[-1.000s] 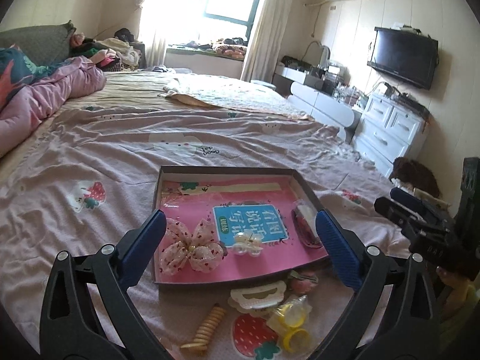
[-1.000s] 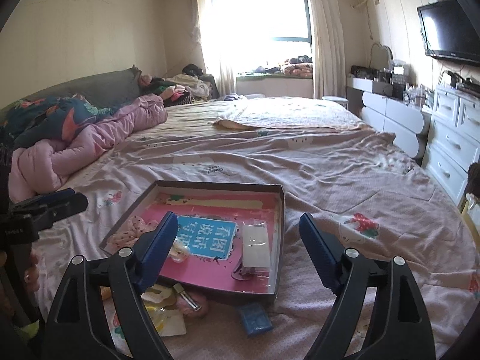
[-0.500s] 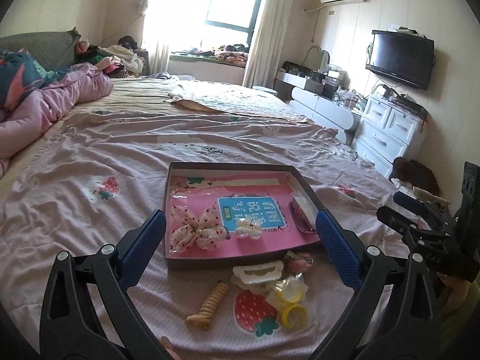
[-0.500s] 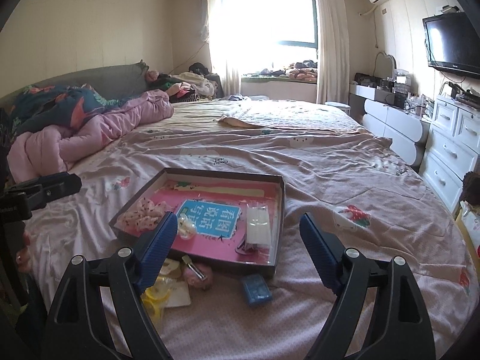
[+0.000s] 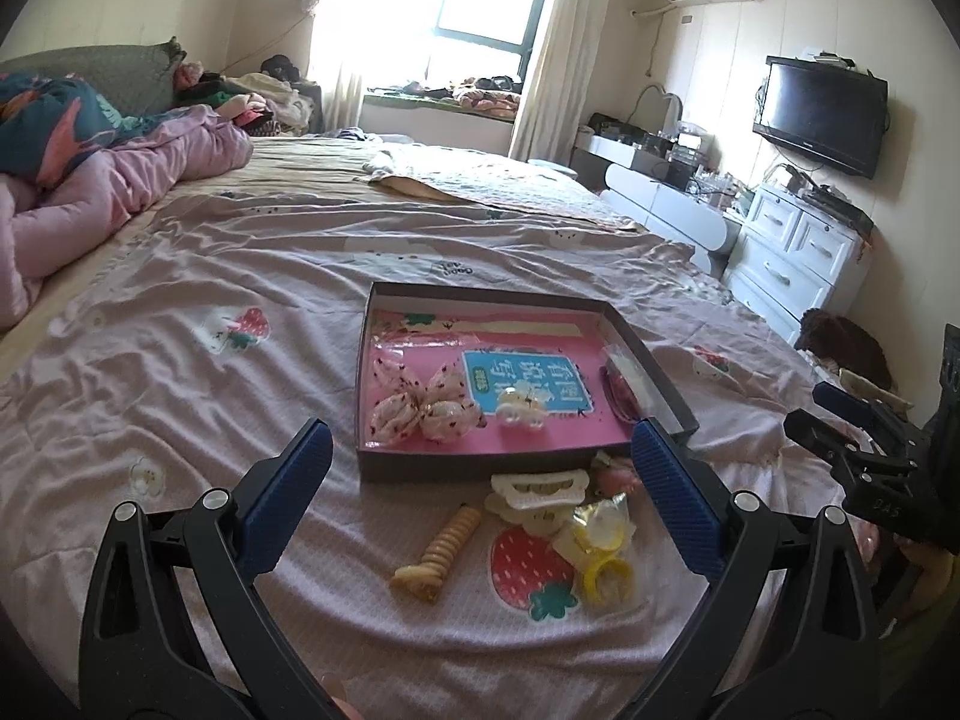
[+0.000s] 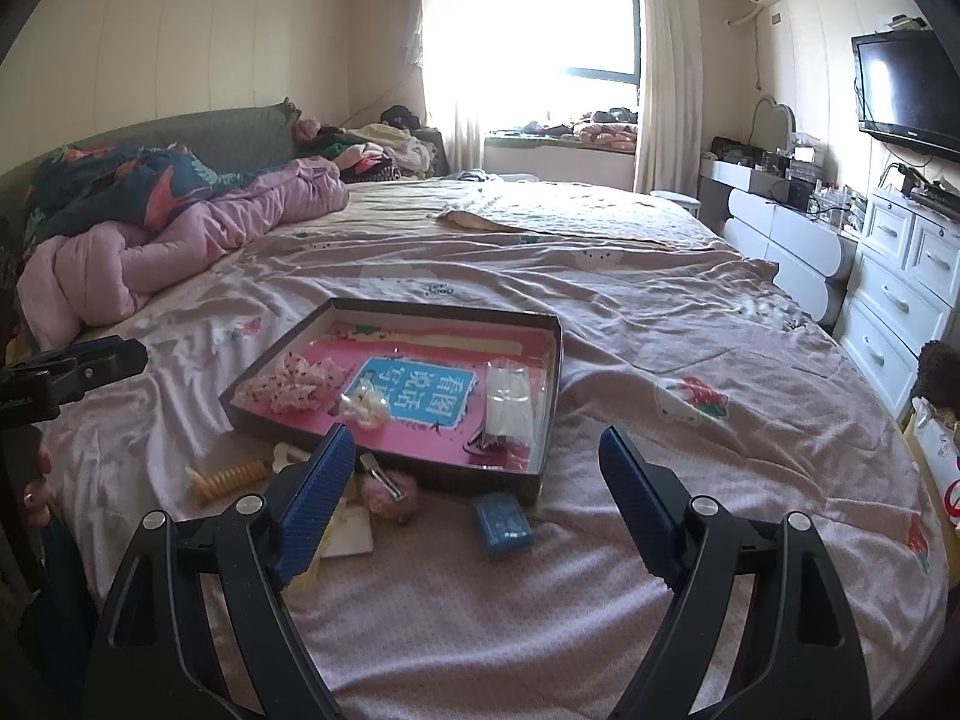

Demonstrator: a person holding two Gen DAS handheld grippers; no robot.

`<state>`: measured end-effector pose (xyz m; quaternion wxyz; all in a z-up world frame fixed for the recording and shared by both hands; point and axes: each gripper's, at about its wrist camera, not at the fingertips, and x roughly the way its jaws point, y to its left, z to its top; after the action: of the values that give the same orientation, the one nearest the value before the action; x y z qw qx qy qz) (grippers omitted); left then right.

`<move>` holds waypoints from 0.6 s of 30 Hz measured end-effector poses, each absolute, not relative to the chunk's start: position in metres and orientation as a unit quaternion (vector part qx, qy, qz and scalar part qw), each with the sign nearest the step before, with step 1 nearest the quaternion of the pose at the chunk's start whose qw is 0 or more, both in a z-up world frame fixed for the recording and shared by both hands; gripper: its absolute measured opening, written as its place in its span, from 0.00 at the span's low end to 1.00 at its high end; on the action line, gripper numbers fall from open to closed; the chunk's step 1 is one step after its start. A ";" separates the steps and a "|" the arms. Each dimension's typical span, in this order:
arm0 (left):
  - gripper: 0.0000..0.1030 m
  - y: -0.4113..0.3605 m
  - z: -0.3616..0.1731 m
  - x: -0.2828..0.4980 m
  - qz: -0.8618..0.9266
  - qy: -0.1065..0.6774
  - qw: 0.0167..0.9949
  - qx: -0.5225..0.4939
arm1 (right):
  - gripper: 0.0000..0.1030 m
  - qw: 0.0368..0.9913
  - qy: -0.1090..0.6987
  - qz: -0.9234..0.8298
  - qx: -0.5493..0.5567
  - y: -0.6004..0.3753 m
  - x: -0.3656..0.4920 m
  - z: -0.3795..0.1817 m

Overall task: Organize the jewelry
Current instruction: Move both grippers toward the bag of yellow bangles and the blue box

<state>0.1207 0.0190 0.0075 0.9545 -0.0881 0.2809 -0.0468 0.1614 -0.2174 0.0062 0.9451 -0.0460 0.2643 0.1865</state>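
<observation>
Both grippers have drawn back and sunk a little since a second ago, so the loose pieces in front of the box show more fully. In the left wrist view the left gripper (image 5: 480, 498) stands with its jaws wide apart and nothing between the pads. The box (image 5: 651, 354) sits mid-frame on the bed (image 5: 180, 360), already holding the bow (image 5: 423, 405) and a pale clip (image 5: 522, 405). Just below its near wall lie the spiral tie (image 5: 438, 552), the white claw clip (image 5: 537, 495) and the yellow rings (image 5: 603, 552), lower centre, right ahead of these jaws. The tie's long axis runs from lower left up to upper right, pointing toward the box; the claw clip lies crosswise, along the box wall. In the right wrist view the right gripper (image 6: 474, 498) is likewise spread and empty. Here the tie (image 6: 231, 477) sits far left, lying nearly flat across the frame, and a blue block (image 6: 503, 525) lies just ahead between the jaws. The left hand looks nearer the tie, the right nearer the block.
</observation>
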 end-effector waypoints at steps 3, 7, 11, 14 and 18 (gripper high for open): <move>0.89 0.014 0.003 0.117 -0.050 0.287 0.953 -0.080 | 0.78 0.944 0.268 0.186 -0.049 -0.219 0.157 0.003; 0.89 0.005 -0.002 0.113 -0.057 0.293 0.952 -0.069 | 0.78 0.943 0.272 0.186 -0.054 -0.221 0.151 -0.001; 0.89 -0.004 -0.007 0.111 -0.066 0.300 0.950 -0.062 | 0.78 0.942 0.276 0.184 -0.056 -0.224 0.149 -0.003; 0.89 -0.011 -0.011 0.111 -0.074 0.306 0.947 -0.055 | 0.78 0.941 0.278 0.181 -0.062 -0.227 0.147 -0.006; 0.89 -0.028 -0.023 0.112 -0.090 0.323 0.941 -0.040 | 0.78 0.944 0.276 0.171 -0.061 -0.233 0.149 -0.009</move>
<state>0.1118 -0.0278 -0.0228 0.9414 -0.0402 0.3225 -0.0900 0.1488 -0.2325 -0.0087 0.9438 -0.0608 0.2764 0.1706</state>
